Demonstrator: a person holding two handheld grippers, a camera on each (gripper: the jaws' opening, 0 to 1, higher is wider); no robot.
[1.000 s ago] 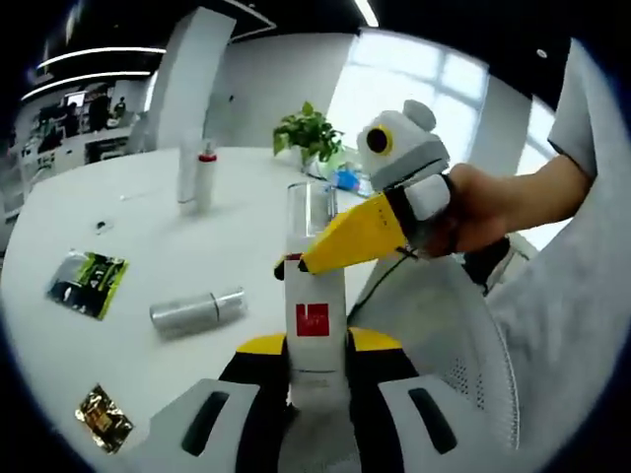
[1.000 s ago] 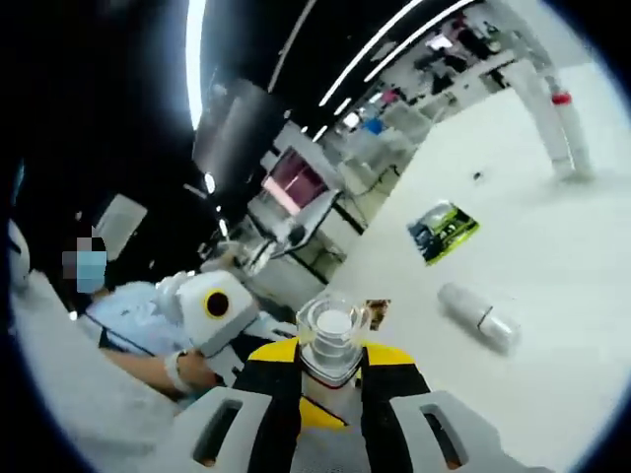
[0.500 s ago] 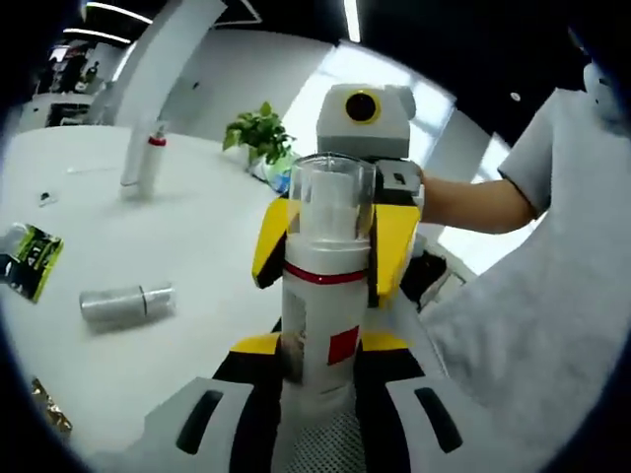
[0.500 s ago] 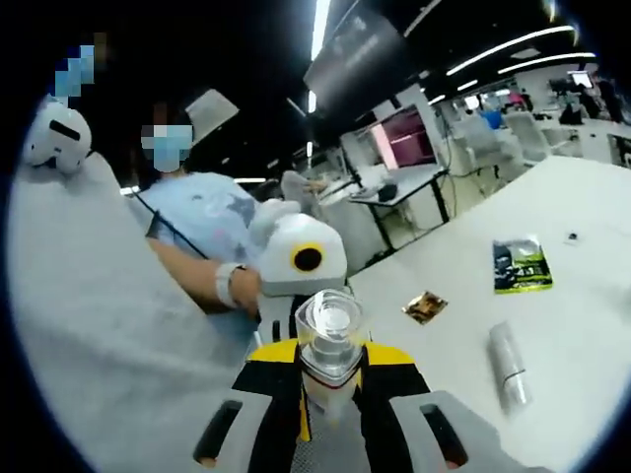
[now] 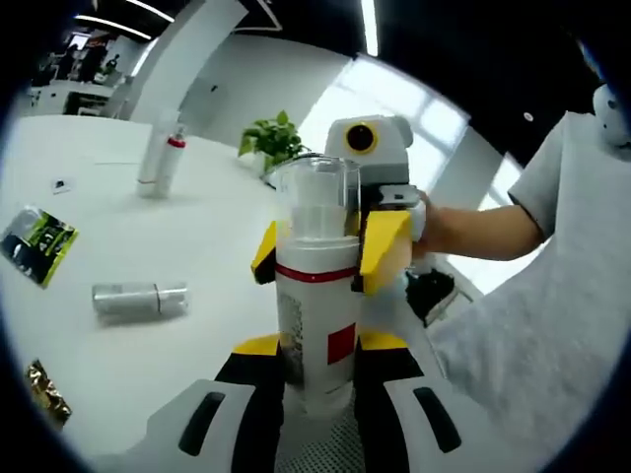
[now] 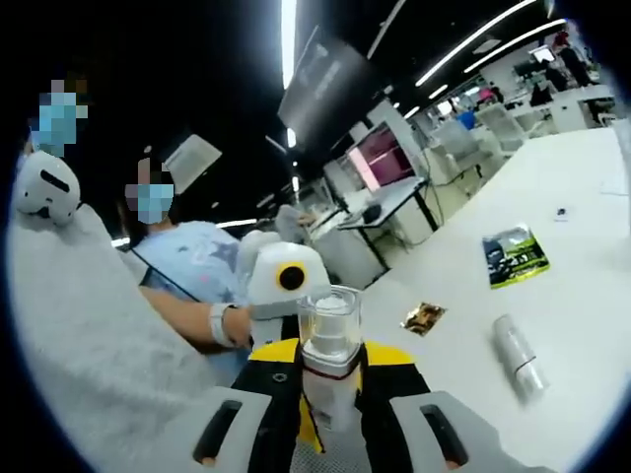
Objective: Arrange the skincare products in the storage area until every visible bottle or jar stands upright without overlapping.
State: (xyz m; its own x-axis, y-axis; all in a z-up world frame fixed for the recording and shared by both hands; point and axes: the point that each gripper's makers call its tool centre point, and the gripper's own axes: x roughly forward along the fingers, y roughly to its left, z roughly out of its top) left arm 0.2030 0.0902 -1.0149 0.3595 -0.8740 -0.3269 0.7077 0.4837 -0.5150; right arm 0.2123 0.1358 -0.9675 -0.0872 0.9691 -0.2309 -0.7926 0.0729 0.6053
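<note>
Currently white pump bottle (image 5: 314, 325) with clear cap held upright above table (image 5: 118, 246) edge, left gripper (image 5: 311, 379) clamped on base, right gripper (image 5: 320, 251) clamped on neck. Silver tube (image 5: 138, 298) lies flat on table, left. Red-capped bottle (image 5: 163, 163) stands far left. Green sachet (image 5: 35, 246) and gold sachet (image 5: 44, 392) lie flat, left.

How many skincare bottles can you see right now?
3. A white pump bottle is held between both hand-held grippers, a silver bottle lies on its side on the white table, and a red-collared bottle stands far back. More may be hidden.
</note>
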